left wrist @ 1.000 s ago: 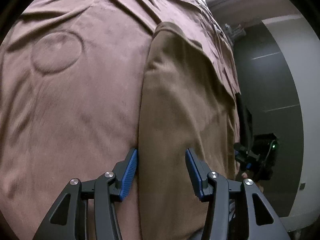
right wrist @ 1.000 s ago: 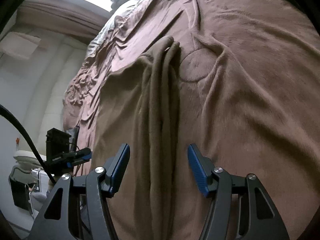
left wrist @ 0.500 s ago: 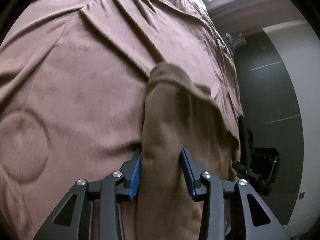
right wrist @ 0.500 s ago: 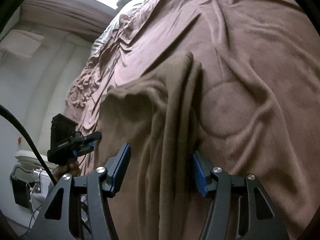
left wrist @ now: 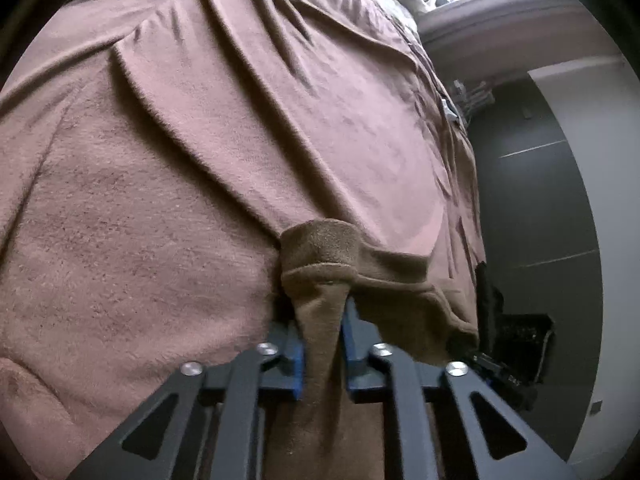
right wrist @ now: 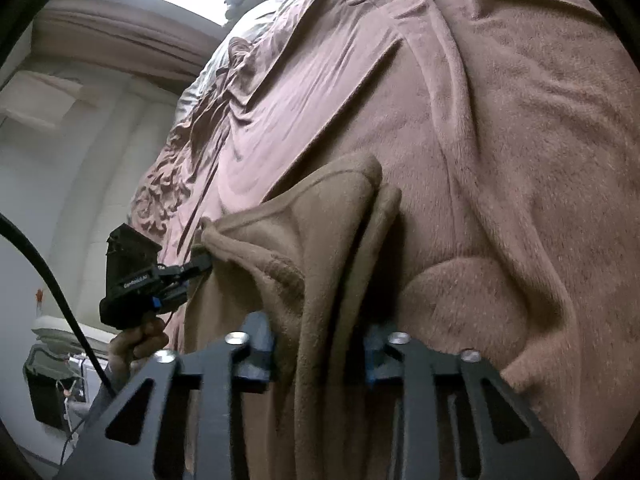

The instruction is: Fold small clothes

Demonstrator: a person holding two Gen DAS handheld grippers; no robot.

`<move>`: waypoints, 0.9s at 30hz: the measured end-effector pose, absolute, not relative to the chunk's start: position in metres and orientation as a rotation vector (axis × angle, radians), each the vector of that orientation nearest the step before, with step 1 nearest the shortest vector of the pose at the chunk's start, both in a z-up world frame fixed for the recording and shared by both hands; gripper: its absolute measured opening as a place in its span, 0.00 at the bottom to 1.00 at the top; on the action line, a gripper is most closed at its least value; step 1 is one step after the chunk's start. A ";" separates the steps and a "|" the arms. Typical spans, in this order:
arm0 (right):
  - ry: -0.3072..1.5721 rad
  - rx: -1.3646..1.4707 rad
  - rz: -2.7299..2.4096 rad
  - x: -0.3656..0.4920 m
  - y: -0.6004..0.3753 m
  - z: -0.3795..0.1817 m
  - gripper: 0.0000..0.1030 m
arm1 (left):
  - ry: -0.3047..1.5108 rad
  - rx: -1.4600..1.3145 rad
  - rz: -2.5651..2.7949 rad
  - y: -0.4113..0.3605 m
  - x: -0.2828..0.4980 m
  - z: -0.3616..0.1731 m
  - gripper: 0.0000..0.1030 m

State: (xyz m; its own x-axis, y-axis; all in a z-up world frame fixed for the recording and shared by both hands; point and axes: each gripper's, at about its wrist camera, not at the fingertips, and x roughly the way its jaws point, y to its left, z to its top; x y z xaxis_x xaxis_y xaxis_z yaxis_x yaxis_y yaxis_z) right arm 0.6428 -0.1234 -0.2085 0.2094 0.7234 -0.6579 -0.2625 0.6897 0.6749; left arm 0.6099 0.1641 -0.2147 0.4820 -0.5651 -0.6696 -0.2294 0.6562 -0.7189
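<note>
A small olive-brown fleece garment (left wrist: 360,272) lies bunched on a pinkish-brown blanket (left wrist: 180,200). My left gripper (left wrist: 323,344) is shut on one edge of the garment, its blue pads pinching a fold. In the right wrist view the same garment (right wrist: 320,248) hangs in thick folds between the blue pads of my right gripper (right wrist: 320,356), which is shut on it. The left gripper (right wrist: 200,262) shows there too, clamped on the garment's far corner. The garment's lower part is hidden behind the gripper frames.
The blanket (right wrist: 500,140) covers a bed and is creased in long ridges. The bed's edge drops to a dark floor (left wrist: 532,208) on the right of the left wrist view. A dark bin (right wrist: 48,392) and white walls lie left in the right wrist view.
Both grippers have closed from open onto the garment and lifted its edge forward, so the flat garment is now bunched up and doubled over.
</note>
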 end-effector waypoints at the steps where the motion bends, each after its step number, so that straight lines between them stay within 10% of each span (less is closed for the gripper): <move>1: 1.174 0.473 0.719 0.642 -0.123 -0.208 0.17 | 1.072 -0.856 -0.243 0.163 0.607 -0.209 0.08; 27: 0.923 0.262 0.729 0.505 -0.125 -0.072 0.13 | 0.816 -0.776 -0.355 0.129 0.492 -0.038 0.07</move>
State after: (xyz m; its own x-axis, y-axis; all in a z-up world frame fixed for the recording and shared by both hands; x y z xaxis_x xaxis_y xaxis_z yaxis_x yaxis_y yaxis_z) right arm 0.5053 -0.1254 -0.0716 0.3876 0.6720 -0.6310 -0.4583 0.7344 0.5006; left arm 0.4917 0.1285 -0.0385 0.6478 -0.5598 -0.5167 -0.0031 0.6763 -0.7366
